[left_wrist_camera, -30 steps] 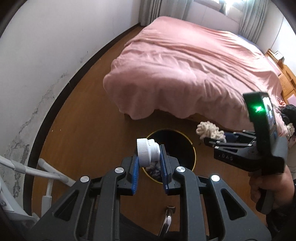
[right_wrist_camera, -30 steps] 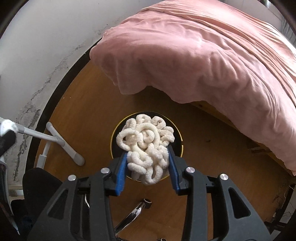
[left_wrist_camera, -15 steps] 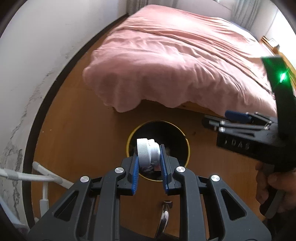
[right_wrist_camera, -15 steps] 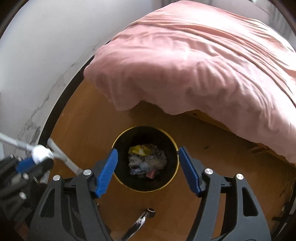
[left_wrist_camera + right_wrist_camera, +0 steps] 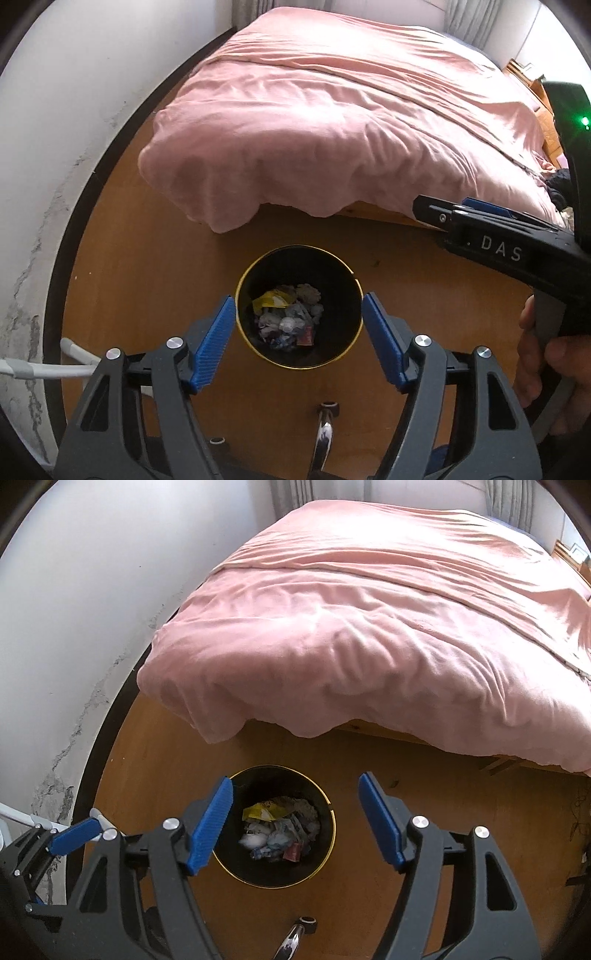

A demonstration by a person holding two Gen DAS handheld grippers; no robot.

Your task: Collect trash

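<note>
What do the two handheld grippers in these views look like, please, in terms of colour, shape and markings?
Both the left gripper and the right gripper have dark grey, angular plastic frames with silver bolt heads and ribbed blue pads on their fingers. In the left wrist view the right gripper's side carries white "DAS" lettering, and a black block on it shows a green light.

Right tongs spread wide and empty above black bin of crumpled trash on wooden floor, pink-covered bed beyond
</note>
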